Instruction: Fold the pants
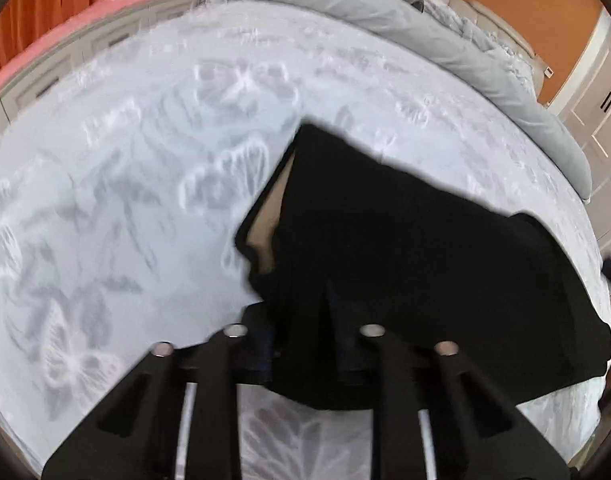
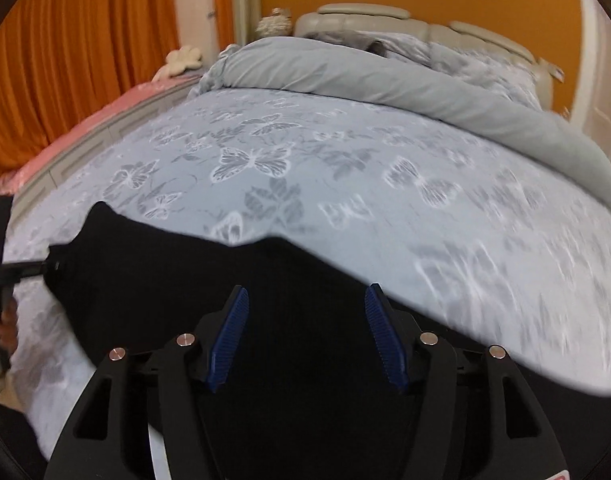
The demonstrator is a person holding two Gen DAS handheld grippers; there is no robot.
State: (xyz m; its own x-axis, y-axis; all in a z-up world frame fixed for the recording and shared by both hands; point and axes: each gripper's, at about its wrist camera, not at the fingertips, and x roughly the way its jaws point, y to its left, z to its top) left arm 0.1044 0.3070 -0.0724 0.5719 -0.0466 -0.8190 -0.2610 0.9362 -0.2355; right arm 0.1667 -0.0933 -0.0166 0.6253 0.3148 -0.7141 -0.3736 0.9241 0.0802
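Black pants [image 1: 405, 240] lie folded on the pale blue butterfly-print bedspread [image 1: 125, 180]. In the left wrist view my left gripper [image 1: 305, 320] is shut on the near edge of the pants, and the cloth covers its fingertips. In the right wrist view the pants [image 2: 185, 280] spread under my right gripper [image 2: 305, 300], whose blue pads [image 2: 233, 328] stand wide apart just above the cloth and hold nothing. The left gripper [image 2: 45, 266] shows at the far left there, pinching a corner of the pants.
A rolled grey duvet [image 2: 385, 84] lies across the far side of the bed, before a beige headboard [image 2: 385, 16]. A pink-topped bench [image 2: 85, 128] and orange curtains [image 2: 65, 60] stand to the left. White cupboard doors [image 1: 601, 120] stand at the right.
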